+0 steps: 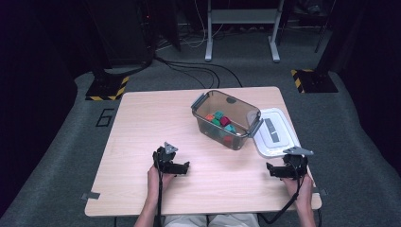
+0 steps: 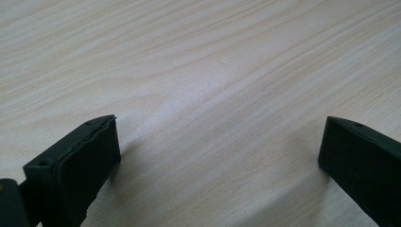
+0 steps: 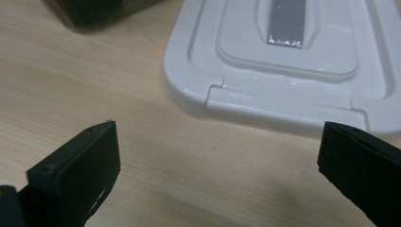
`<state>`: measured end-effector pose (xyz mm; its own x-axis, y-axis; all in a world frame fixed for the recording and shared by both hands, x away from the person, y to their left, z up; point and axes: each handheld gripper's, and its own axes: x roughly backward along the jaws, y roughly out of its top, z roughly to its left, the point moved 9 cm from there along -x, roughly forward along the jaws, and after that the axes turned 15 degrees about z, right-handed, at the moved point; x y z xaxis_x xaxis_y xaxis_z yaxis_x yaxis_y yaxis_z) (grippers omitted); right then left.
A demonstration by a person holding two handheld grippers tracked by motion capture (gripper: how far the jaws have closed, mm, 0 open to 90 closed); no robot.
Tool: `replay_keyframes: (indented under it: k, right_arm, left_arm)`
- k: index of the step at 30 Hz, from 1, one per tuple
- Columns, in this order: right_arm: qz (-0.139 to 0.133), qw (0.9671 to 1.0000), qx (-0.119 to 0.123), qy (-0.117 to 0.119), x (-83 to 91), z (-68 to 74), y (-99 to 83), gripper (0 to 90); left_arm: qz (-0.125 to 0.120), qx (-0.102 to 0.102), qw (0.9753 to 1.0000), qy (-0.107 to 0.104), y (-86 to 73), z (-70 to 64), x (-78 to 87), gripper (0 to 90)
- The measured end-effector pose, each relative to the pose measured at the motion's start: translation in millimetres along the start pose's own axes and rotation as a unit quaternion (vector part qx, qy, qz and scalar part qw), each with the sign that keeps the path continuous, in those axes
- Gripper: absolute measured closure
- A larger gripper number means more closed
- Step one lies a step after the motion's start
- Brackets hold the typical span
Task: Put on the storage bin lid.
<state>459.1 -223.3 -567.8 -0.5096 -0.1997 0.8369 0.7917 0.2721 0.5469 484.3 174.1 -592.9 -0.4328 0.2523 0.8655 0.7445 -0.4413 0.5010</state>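
A clear plastic box (image 1: pixel 226 118) with grey latches stands at the back middle of the wooden table (image 1: pixel 142 123), holding several coloured blocks (image 1: pixel 221 122). Its white lid (image 1: pixel 274 133) lies flat on the table to the right of it. My left gripper (image 1: pixel 185 166) rests low over bare wood at the front left, open, with nothing between its jaws (image 2: pixel 217 156). My right gripper (image 1: pixel 270 169) sits at the front right, open and empty, just in front of the white lid (image 3: pixel 288 61). A dark corner of the box (image 3: pixel 94 12) shows at the top left of the right gripper view.
The table's front edge lies close behind both hands. Beyond the table are grey carpet, a white frame stand (image 1: pixel 241 28), cables, and two black-and-yellow striped bases (image 1: pixel 108 88).
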Motion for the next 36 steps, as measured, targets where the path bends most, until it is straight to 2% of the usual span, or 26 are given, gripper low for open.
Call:
replay_keyframes:
  k: [8,13,19,25,36]
  right_arm:
    - [-0.005,0.9999,0.007,0.01,8.7,-10.1,16.3,0.0]
    - [-0.003,0.9997,0.024,0.003,6.9,-14.3,26.2,0.0]
    - [-0.007,0.9996,0.028,0.007,3.0,-21.2,40.6,0.0]
    - [-0.003,0.9994,0.035,0.006,-4.6,-27.4,58.2,0.0]
    - [0.012,0.9995,0.024,0.014,-28.9,-39.7,88.0,0.0]
  left_arm:
    - [-0.005,0.004,1.0,0.003,1.2,-0.4,-0.7,0.0]
    - [-0.005,0.004,1.0,0.003,1.2,-0.4,-0.7,0.0]
    - [-0.005,0.004,1.0,0.003,1.2,-0.4,-0.7,0.0]
    - [-0.005,0.004,1.0,0.003,1.2,-0.5,-0.7,0.0]
    - [-0.005,0.004,1.0,0.003,1.2,-0.5,-0.7,0.0]
